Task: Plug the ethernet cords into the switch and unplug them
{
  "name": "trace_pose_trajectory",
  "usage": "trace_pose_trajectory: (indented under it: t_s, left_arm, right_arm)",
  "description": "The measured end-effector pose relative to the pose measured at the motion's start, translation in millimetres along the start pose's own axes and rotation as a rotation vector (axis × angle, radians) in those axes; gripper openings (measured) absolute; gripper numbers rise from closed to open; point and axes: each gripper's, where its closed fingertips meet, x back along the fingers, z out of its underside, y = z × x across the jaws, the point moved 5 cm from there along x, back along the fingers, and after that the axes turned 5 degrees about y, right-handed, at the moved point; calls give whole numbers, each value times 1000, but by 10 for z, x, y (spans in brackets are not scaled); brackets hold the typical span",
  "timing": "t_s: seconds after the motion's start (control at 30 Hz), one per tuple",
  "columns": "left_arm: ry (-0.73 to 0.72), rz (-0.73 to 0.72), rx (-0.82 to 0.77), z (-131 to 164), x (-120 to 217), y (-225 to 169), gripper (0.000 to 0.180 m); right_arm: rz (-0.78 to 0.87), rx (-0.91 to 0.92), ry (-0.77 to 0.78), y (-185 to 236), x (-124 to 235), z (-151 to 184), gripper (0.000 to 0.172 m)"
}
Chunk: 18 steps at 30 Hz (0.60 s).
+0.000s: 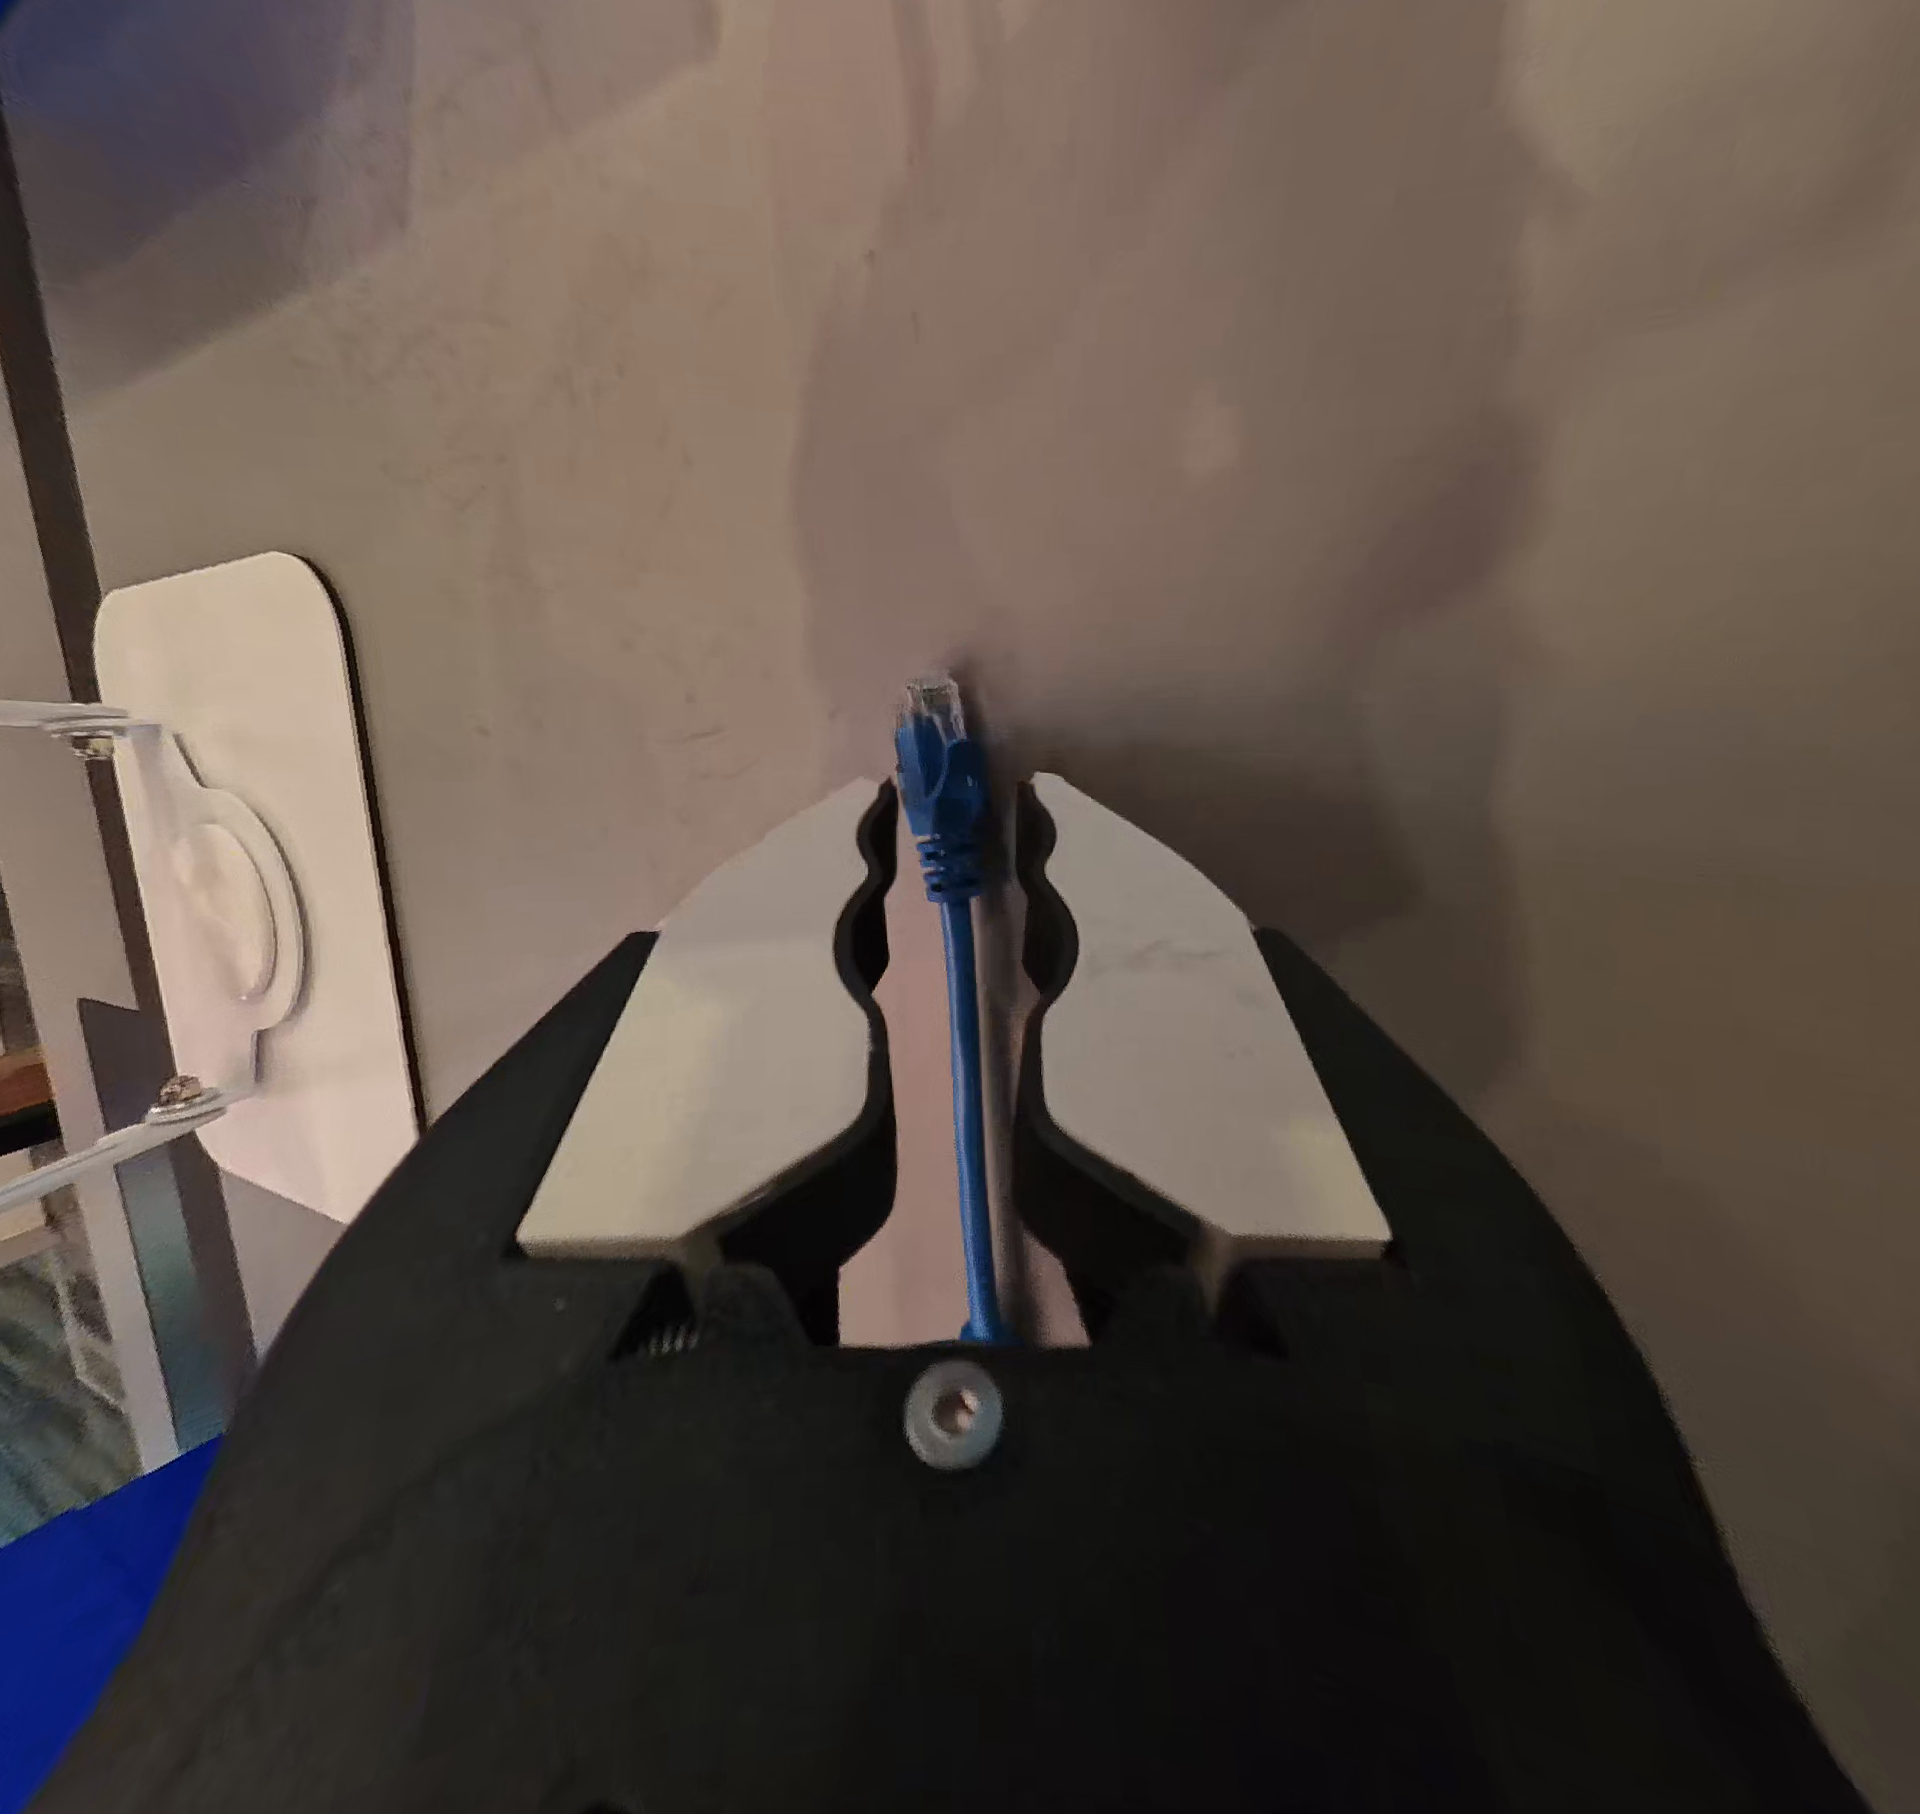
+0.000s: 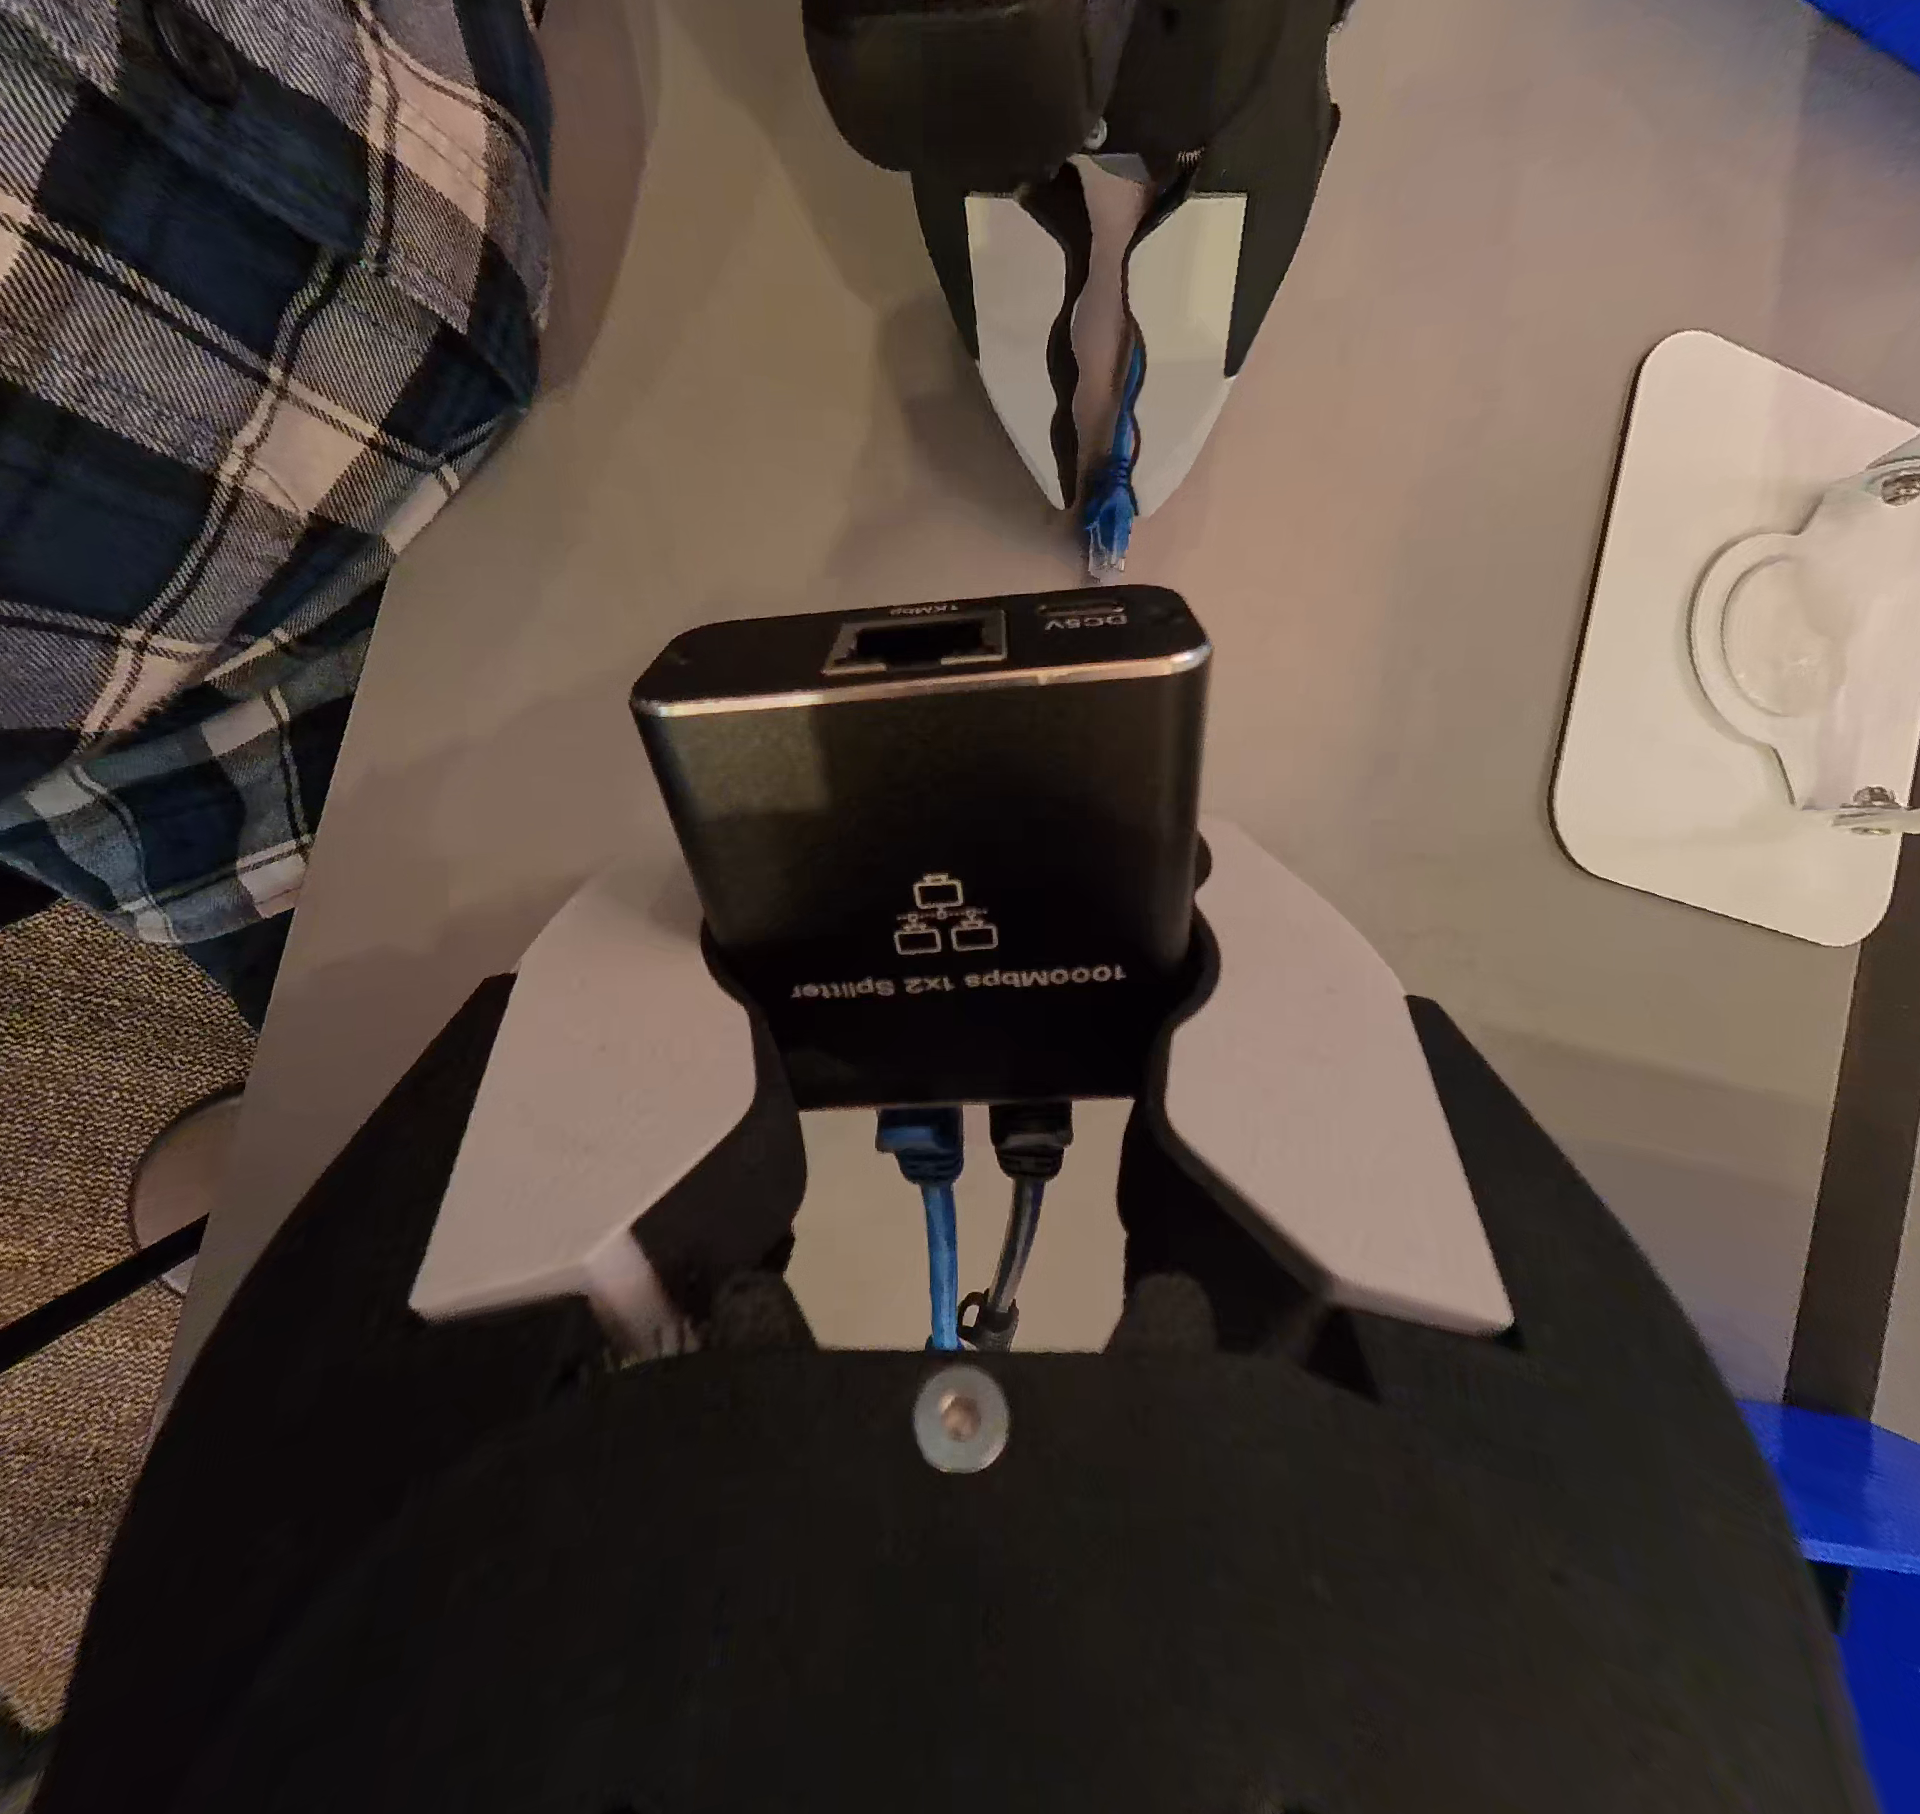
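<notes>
switch (image 2: pixel 925 777): black box, clamped between the pads of the right gripper (image 2: pixel 951 907), jaws spread wide to fit its body; both pads press its sides near the back end. Held over the grey table (image 2: pixel 1403 569).
switch front face: one ethernet port (image 2: pixel 914 644), nothing in it, next to a small slot port towards the white plate side.
switch back face: two cords plugged in, one blue (image 2: pixel 940 1234), one black (image 2: pixel 1023 1234), both running back under the right gripper body.
left gripper (image 2: pixel 1103 502): just ahead of the switch front, pointing at it, jaws narrow.
loose blue ethernet cord (image 1: pixel 961 1089): runs up the middle between the left gripper's fingers (image 1: pixel 769 933); booted plug (image 1: pixel 940 777) sticks out past the tips, clear end forward. In the right wrist view the plug lies against one finger with a gap to the other; a firm pinch cannot be told.
plug vs switch: plug tip (image 2: pixel 1107 559) just short of the switch front edge, offset from the open port towards the slot port side; not inserted.
white plate (image 2: pixel 1704 642): on the table, beside the switch, with a clear acrylic mount (image 2: pixel 1808 621) on it.
person: plaid shirt (image 2: pixel 208 310) at the table edge, on the switch side away from the plate.
</notes>
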Motion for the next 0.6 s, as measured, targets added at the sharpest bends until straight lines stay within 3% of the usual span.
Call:
trace_pose_trajectory:
  t_s: [0.1, 0.3, 0.47, 0.6]
  left_arm:
    - [13, -11, -27, 16, -25, -10, 12]
    - [22, -5, -33, 24, -51, 44, 12]
    - [-15, 147, 64, 56, -76, 109, 12]
    - [-28, 185, 122, 71, -95, 159, 11]
  right_arm:
    - [-1, -2, -4, 8, 7, 19, 77]
    - [-4, -8, -6, 2, 22, 45, 77]
    - [-6, -10, -7, 5, 6, 42, 77]
    - [9, -14, -2, -31, -2, 47, 77]
